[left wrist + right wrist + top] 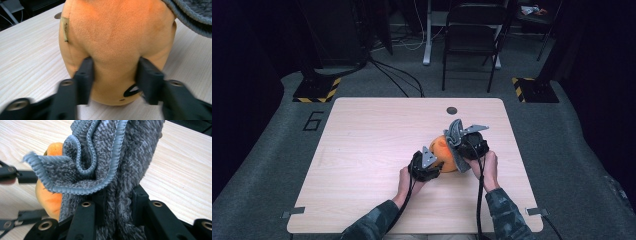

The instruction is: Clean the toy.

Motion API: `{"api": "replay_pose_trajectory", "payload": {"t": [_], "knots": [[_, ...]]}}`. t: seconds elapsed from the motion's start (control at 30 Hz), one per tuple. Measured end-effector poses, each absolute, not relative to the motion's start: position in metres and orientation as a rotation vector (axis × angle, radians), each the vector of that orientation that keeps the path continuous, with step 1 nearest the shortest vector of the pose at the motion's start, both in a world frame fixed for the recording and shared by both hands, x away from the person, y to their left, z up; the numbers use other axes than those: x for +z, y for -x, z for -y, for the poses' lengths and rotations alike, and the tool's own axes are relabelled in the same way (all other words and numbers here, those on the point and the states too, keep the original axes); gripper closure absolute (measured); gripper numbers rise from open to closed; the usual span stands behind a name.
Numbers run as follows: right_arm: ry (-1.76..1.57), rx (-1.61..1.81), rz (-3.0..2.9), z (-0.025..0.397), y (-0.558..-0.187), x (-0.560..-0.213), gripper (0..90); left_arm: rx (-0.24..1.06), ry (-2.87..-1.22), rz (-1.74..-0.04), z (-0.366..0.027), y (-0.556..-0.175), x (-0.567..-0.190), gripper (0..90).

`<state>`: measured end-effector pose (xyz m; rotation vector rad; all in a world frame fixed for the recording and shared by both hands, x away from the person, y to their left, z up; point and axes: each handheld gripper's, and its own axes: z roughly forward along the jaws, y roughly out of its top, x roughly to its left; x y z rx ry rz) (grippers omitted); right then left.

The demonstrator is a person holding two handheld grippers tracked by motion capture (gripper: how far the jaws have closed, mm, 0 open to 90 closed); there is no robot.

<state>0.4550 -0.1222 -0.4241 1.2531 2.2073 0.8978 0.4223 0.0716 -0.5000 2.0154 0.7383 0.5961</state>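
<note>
Orange plush toy (444,150) sitting right of centre on the wooden table (372,145), pinched at its near end by the left gripper (113,72), jaws dug into the fur on both sides. Held that way, by the look of it, to stop it sliding. Right gripper (113,202) clamped on a bunched grey towel (110,160), lifted against the toy's far side. Looks set for wiping or draping over the plush. Loose ribbed hem flopping forward.
</note>
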Motion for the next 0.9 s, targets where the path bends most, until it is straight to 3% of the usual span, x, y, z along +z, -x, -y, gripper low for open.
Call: {"api": "replay_pose_trajectory", "payload": {"t": [0.13, 0.3, 0.9], "knots": [[-1.257, 0.899, -2.195, 0.123, -0.454, -0.426, 70.6, 0.601, -2.023, -0.719, -0.071, -0.423, -0.500, 66.4], [-1.248, 0.911, -2.171, 0.126, -0.454, -0.424, 70.5, 0.603, -2.012, -0.692, -0.072, -0.423, -0.495, 73.3], [-1.236, 1.017, -2.063, 0.148, -0.439, -0.388, 70.3, 0.587, -2.097, -0.621, -0.093, -0.423, -0.450, 77.7]]}}
